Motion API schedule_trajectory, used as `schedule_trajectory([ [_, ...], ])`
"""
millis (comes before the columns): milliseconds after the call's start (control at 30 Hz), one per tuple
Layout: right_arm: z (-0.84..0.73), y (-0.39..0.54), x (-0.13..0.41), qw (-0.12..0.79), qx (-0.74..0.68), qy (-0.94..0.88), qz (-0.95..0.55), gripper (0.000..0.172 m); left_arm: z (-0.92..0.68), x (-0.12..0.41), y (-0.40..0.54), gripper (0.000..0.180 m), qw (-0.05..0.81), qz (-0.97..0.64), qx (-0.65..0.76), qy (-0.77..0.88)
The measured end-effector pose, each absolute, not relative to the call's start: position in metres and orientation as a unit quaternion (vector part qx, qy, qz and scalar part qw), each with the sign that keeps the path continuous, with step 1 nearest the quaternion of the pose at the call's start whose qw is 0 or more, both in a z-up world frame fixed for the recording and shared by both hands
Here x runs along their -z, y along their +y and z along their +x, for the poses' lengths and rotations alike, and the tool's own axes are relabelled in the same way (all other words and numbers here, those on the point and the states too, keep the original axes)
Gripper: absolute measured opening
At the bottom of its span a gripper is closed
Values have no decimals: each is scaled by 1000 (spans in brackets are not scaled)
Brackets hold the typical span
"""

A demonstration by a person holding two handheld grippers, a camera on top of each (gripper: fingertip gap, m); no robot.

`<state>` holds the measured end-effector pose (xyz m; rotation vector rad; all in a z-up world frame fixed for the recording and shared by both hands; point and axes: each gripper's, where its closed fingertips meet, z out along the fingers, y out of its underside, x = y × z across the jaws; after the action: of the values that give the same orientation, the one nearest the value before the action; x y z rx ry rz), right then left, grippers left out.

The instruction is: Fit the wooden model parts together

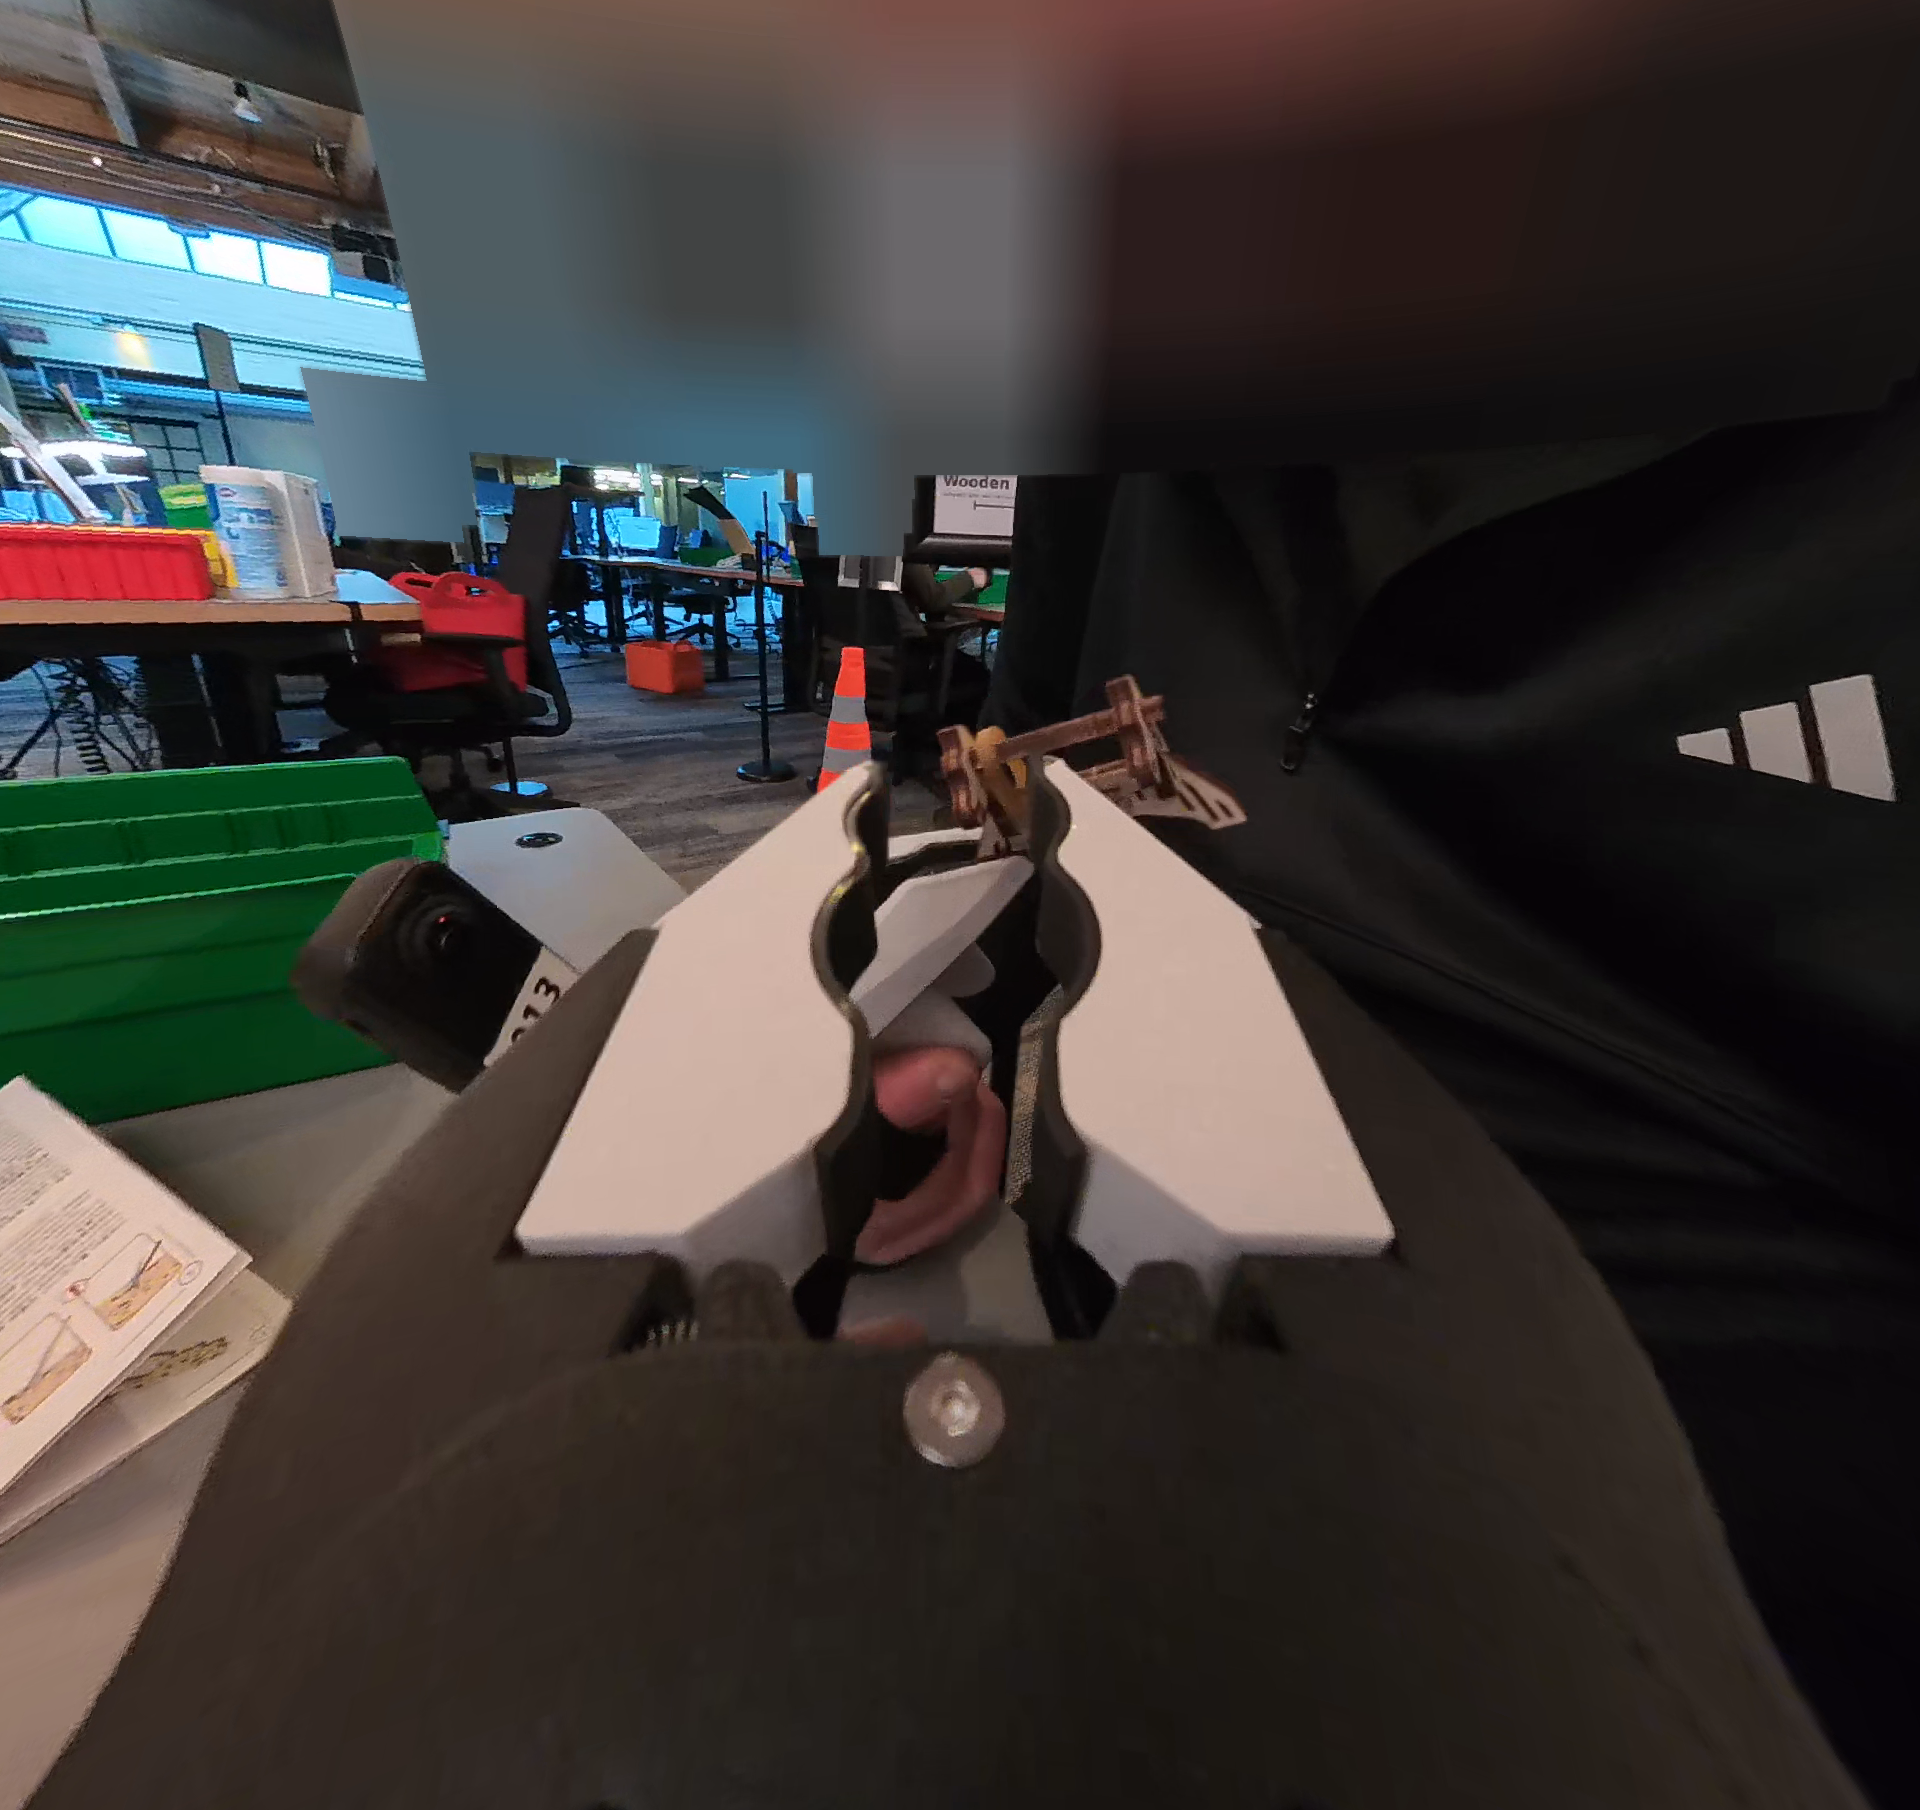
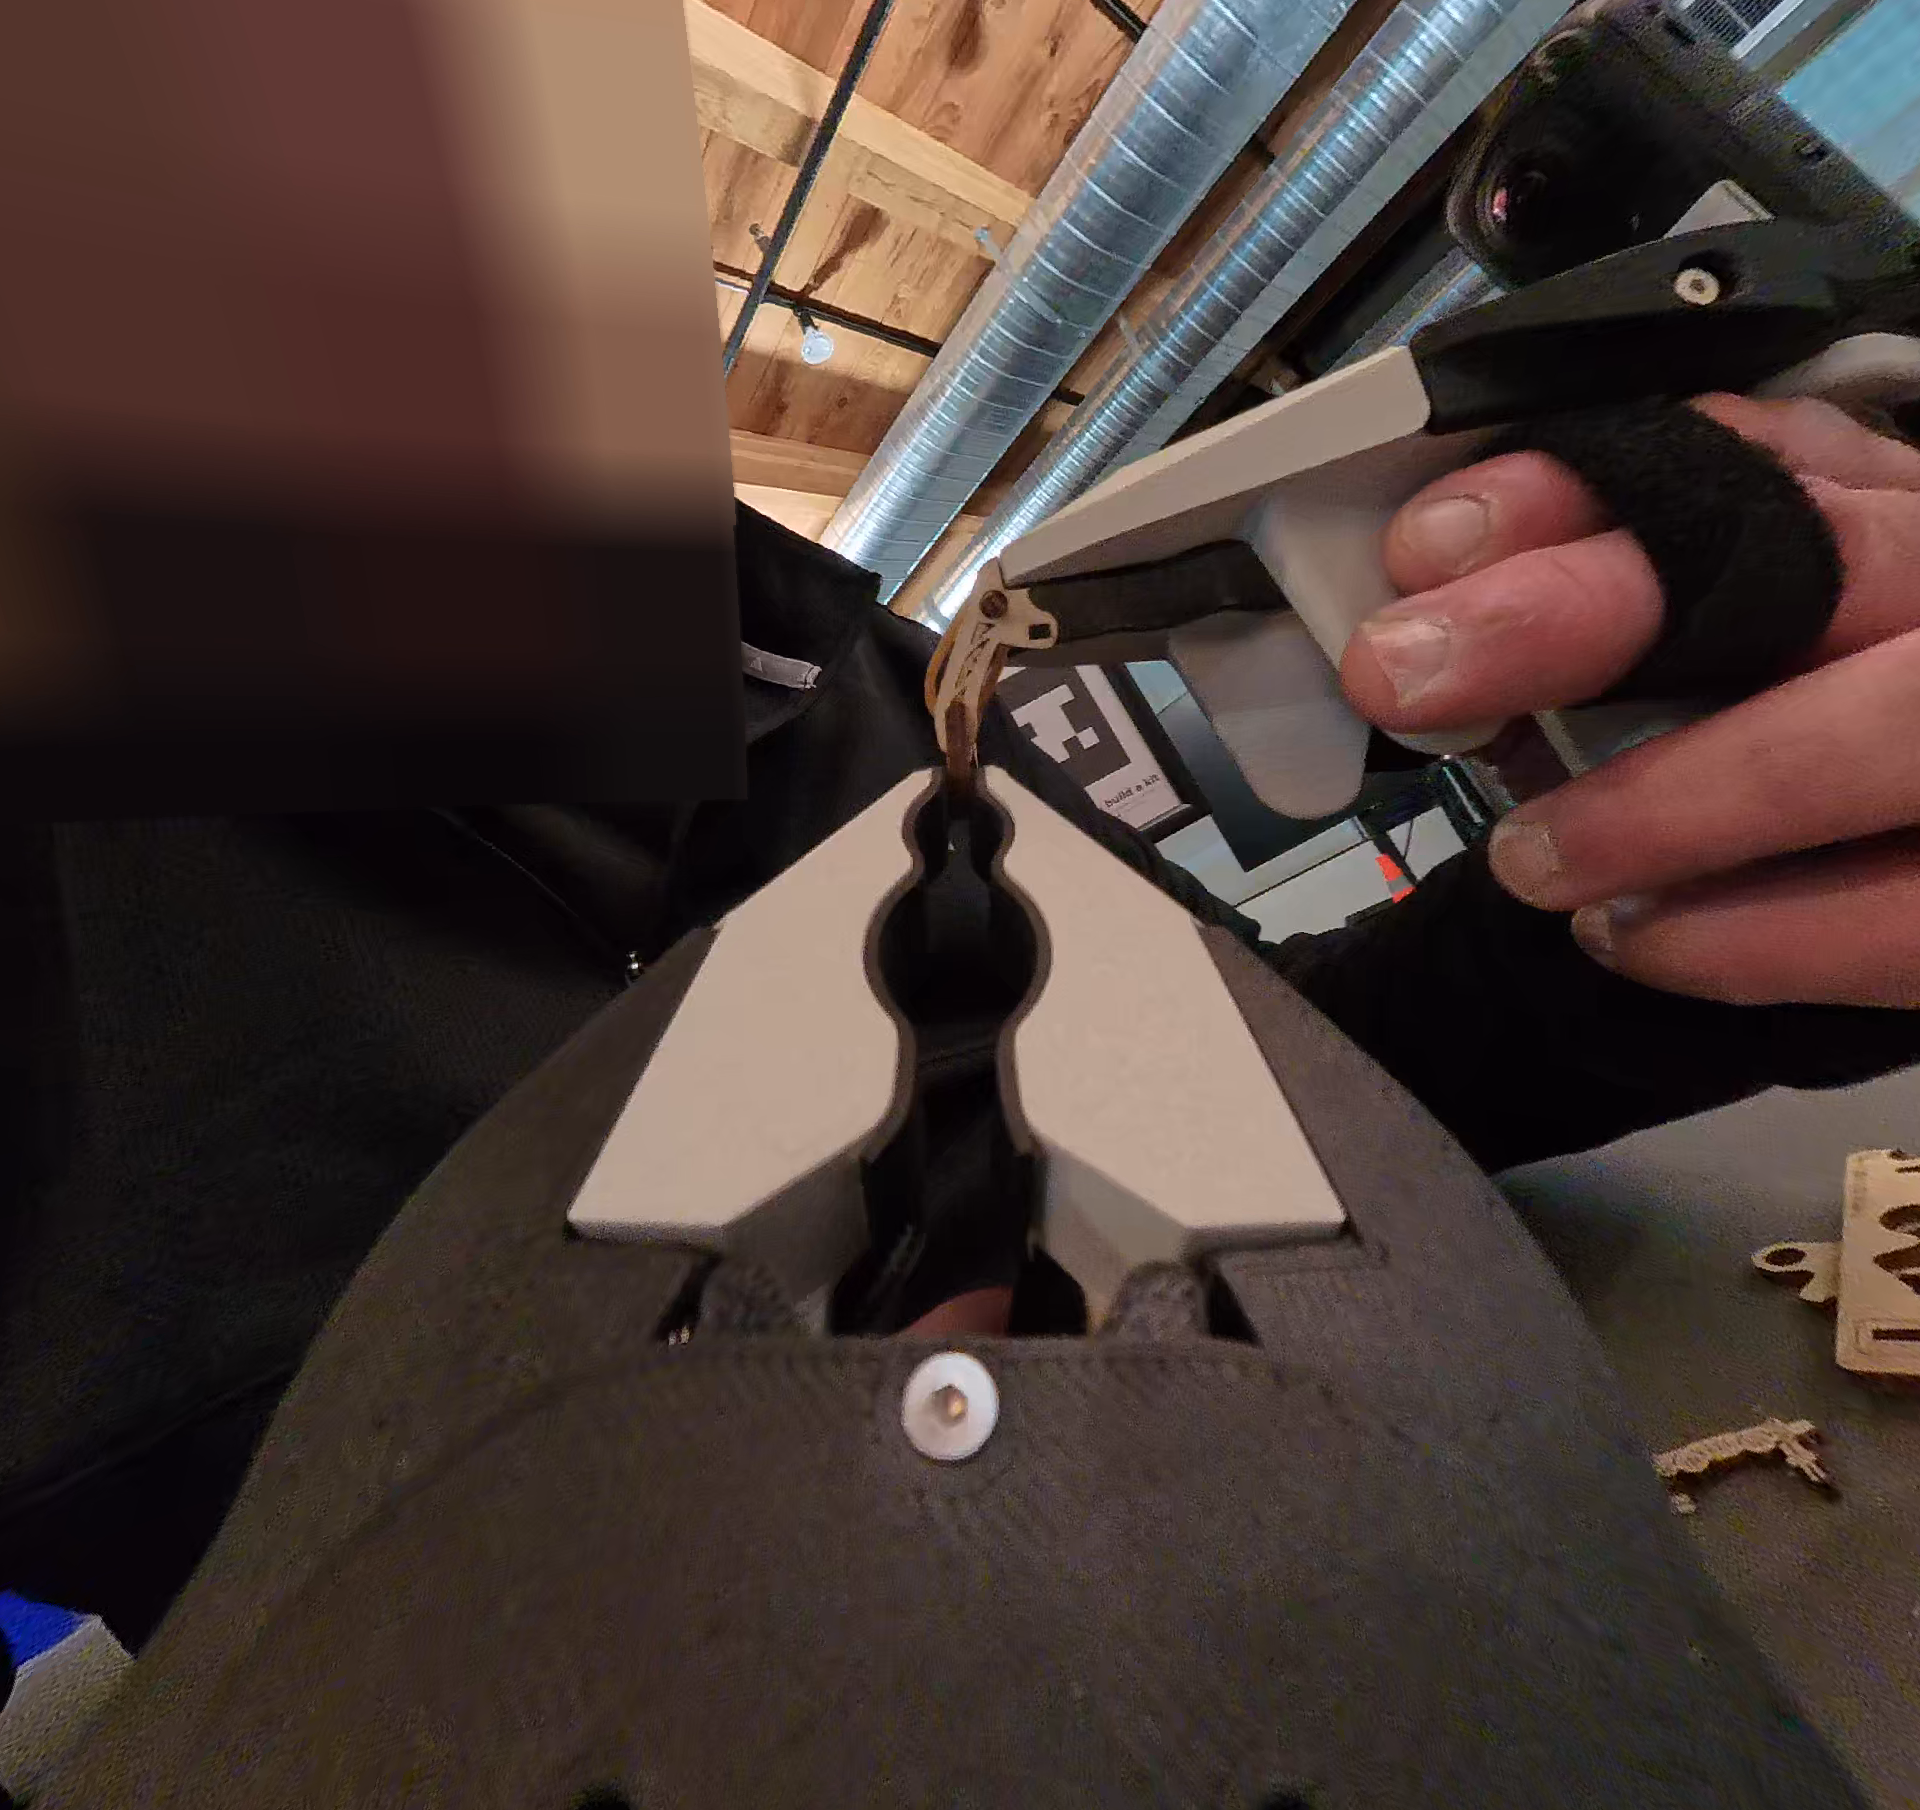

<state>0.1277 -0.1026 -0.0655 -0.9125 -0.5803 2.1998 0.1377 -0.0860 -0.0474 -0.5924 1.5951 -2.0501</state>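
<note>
A small brown and tan wooden model (image 1: 1081,752) sits at the tips of both grippers, in front of a person's dark jacket. In the left wrist view my left gripper (image 1: 961,789) stands open. The model rests against its right finger (image 1: 1101,867), with a gap on the left-finger side. My right gripper (image 2: 961,789) is shut on a thin dark lower edge of the wooden model (image 2: 971,664) and holds it upright. The left gripper (image 2: 1023,607) comes in from the upper right in that view, with its tip at the model's top. The right gripper's white finger (image 1: 935,919) shows between my left fingers.
A green bin (image 1: 187,908) and an open instruction booklet (image 1: 94,1261) lie at the left on the grey table. Loose tan wooden parts (image 2: 1870,1261) and a small piece (image 2: 1745,1448) lie at the right. The person's hand (image 2: 1610,669) grips the left gripper's handle. My two grippers' fingertips are within a few centimetres of each other.
</note>
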Motion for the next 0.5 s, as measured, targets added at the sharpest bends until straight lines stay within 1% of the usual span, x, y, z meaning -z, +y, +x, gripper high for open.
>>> schedule_trajectory([
  [67,127,-102,66,334,-846,-224,-350,0,135,48,-88,12,222,-204,753,585],
  [133,128,-100,67,336,-844,-222,-354,0,137,51,-86,12,217,-213,754,583],
  [200,130,-95,70,351,-832,-215,-373,0,142,58,-74,28,218,-250,747,576],
  [267,135,-84,78,376,-806,-198,-413,0,148,69,-51,38,236,-313,730,560],
  [300,140,-75,84,385,-791,-181,-440,0,149,77,-39,40,243,-346,719,552],
  [333,147,-70,89,394,-779,-168,-459,1,151,88,-26,48,252,-388,698,547],
  [400,160,-54,107,402,-742,-130,-520,1,149,103,0,55,267,-458,673,516],
  [433,167,-48,116,399,-726,-111,-548,0,145,105,11,61,278,-477,672,494],
  [500,181,-40,129,389,-706,-74,-587,0,136,112,22,62,299,-505,650,484],
])
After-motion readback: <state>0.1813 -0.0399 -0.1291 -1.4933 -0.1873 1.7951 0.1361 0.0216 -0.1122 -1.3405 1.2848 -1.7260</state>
